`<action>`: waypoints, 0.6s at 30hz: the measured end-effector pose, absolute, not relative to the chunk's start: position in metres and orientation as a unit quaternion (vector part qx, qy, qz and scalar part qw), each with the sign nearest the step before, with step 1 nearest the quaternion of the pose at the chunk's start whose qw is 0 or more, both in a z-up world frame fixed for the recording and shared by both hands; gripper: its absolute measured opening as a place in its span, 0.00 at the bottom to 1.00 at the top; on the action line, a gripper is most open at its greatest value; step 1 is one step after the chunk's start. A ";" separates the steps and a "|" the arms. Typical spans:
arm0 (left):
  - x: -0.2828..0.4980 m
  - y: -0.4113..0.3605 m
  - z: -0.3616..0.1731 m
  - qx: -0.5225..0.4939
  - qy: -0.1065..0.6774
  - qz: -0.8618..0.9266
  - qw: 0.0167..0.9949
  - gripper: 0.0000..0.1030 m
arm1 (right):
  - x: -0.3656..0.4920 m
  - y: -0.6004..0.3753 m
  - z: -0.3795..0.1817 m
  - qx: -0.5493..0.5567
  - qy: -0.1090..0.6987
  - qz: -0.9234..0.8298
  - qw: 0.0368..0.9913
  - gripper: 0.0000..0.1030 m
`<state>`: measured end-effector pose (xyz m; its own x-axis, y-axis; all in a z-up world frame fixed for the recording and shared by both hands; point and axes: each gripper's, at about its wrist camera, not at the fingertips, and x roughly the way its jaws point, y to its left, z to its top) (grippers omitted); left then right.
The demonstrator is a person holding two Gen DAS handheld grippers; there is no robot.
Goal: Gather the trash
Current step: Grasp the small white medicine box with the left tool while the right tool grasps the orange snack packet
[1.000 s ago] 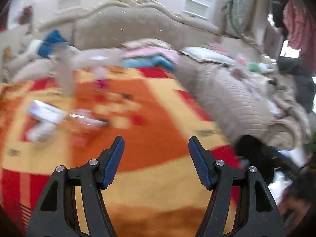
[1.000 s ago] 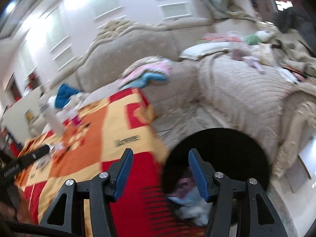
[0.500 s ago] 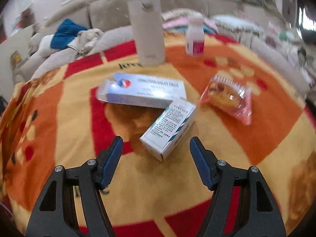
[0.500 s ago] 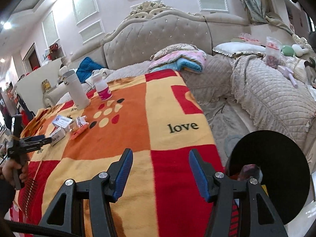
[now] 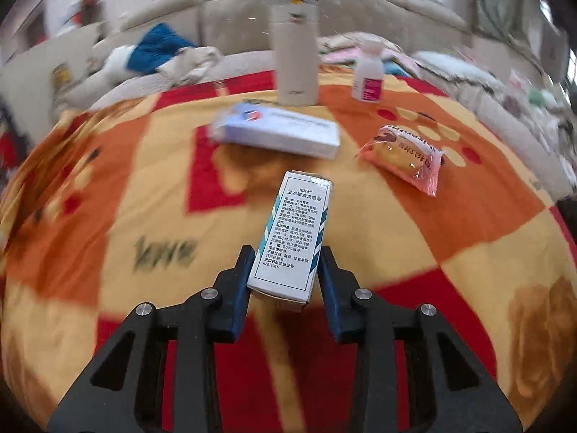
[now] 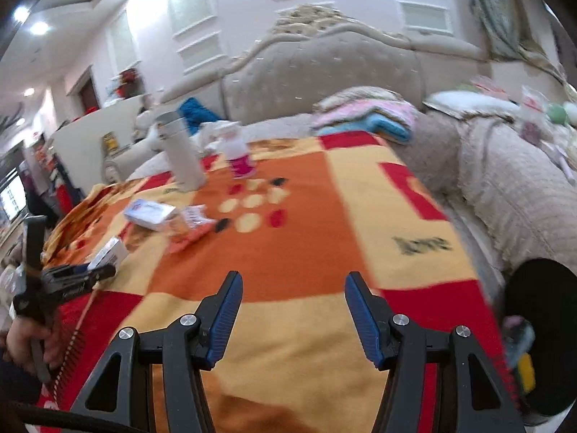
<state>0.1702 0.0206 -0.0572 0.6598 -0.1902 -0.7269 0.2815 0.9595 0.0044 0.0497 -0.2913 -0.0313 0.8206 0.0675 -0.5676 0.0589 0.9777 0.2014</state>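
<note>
While my left gripper (image 5: pixel 285 274) is closing around the near end of the small white-and-blue cardboard medicine box (image 5: pixel 291 236) on the orange-and-red blanket (image 5: pixel 450 270), I should squeeze squarely before lifting, my right gripper (image 6: pixel 292 310) open, empty.

A lived-in home living room is shown, going by the tufted beige sofa (image 6: pixel 324 79). Folded clothes (image 6: pixel 364 115) are piled on its seat, and a bright blanket-covered table (image 6: pixel 306 245) is set right in front.
</note>
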 end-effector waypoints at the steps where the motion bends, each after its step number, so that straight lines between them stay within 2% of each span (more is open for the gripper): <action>1: 0.166 0.026 -0.056 0.044 0.395 -0.124 0.909 0.32 | 0.055 -0.280 -0.032 0.100 0.300 0.019 0.948 0.55; 4: 0.158 0.031 -0.060 0.025 0.390 -0.109 0.914 0.32 | 0.080 -0.257 -0.035 0.104 0.308 0.054 0.944 0.58; 7: 0.163 0.031 -0.069 0.015 0.410 -0.096 0.907 0.32 | 0.114 -0.237 -0.039 0.112 0.328 0.086 0.934 0.72; 9: 0.167 0.035 -0.073 0.002 0.423 -0.094 0.901 0.31 | 0.136 -0.222 -0.038 0.087 0.334 0.104 0.933 0.72; 11: 0.167 0.041 -0.073 -0.014 0.424 -0.096 0.901 0.31 | 0.158 -0.207 -0.034 0.056 0.332 0.121 0.934 0.81; 18: 0.168 0.042 -0.073 -0.018 0.423 -0.098 0.901 0.31 | 0.237 -0.171 -0.050 -0.009 0.382 0.153 0.911 0.83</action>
<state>0.1681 0.0420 -0.0732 0.6229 -0.1918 -0.7584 0.1615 0.9801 -0.1153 0.2373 -0.1710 -0.0495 0.6615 0.2731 -0.6985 -0.2862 0.9528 0.1014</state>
